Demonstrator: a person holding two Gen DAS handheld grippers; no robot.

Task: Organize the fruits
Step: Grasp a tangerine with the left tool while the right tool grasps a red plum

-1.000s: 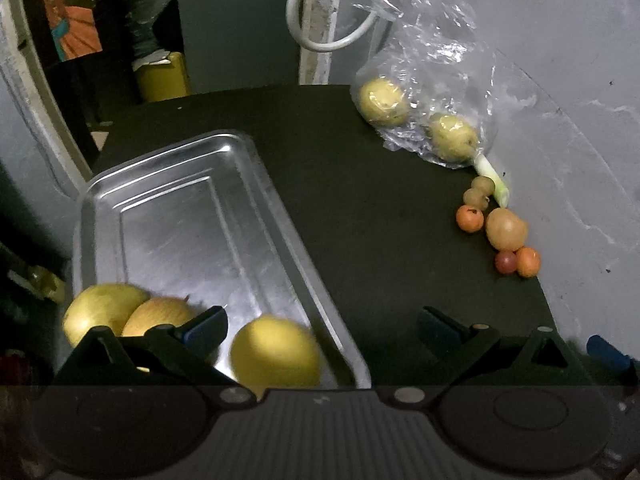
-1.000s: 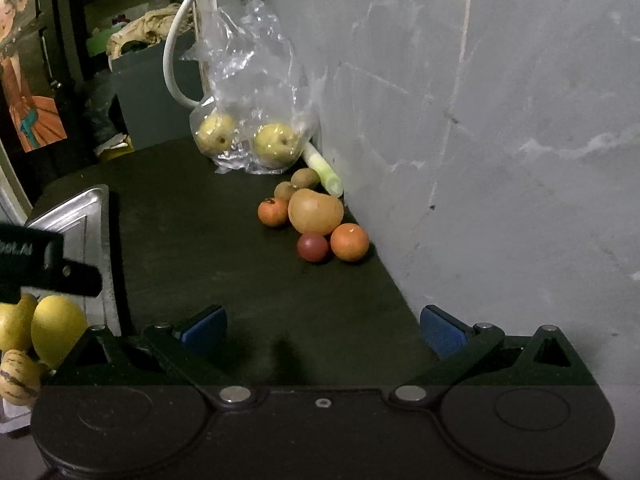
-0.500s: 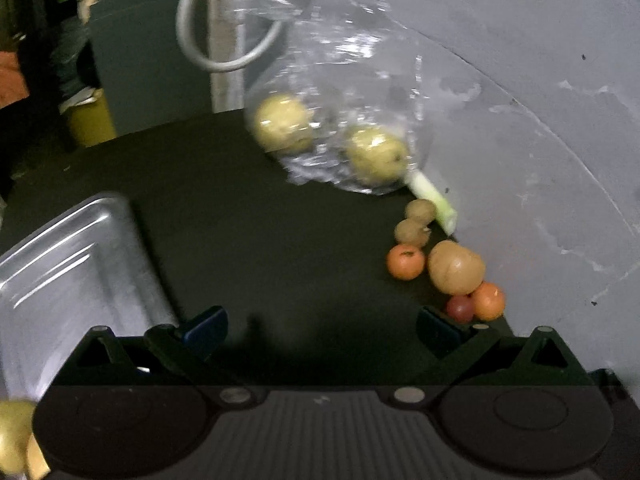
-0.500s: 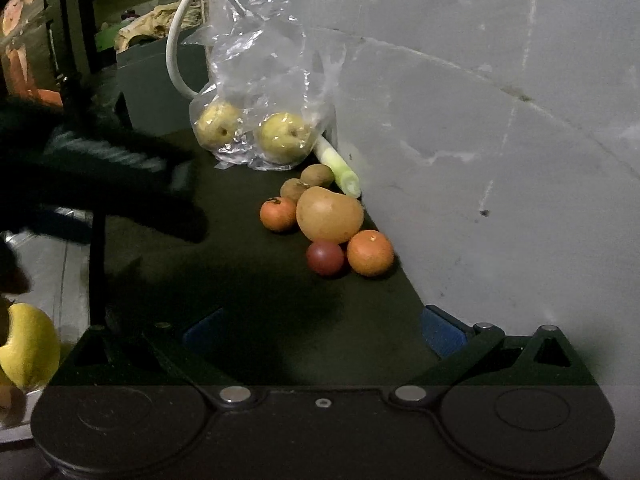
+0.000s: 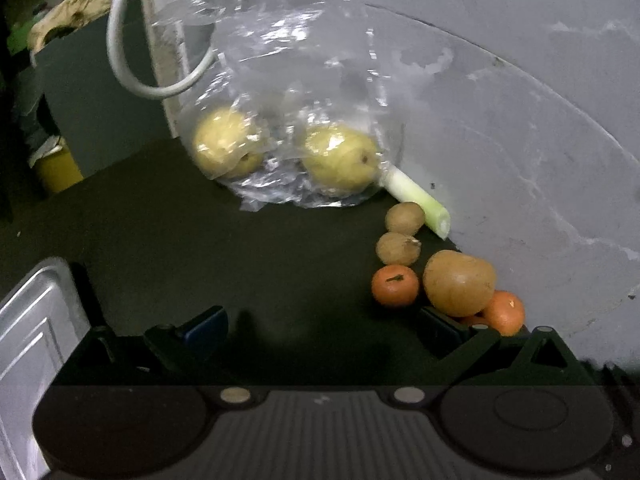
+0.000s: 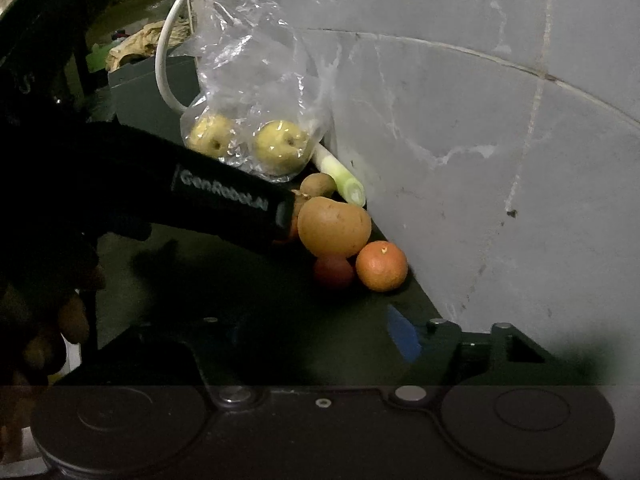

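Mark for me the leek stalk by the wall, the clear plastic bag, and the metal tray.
leek stalk (image 5: 420, 200), left wrist view, middle of the pale stem.
plastic bag (image 5: 288, 80), left wrist view, crinkled film above the two fruits.
metal tray (image 5: 32, 320), left wrist view, its rim corner.

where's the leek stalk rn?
The leek stalk lies along the foot of the wall, right of centre in both wrist views, one end under the plastic bag, the cut end beside a kiwi.

Dim room, lit w/ one patchy light. Grey plastered wall (image 5: 500, 128) fills 12 to 4 o'clock, scuffed, faint seams. Dark tabletop (image 5: 240, 248) at centre. Grey cabinet (image 5: 108, 108) at 10 o'clock, white cable (image 5: 120, 60) looped by a pale post (image 5: 160, 48)
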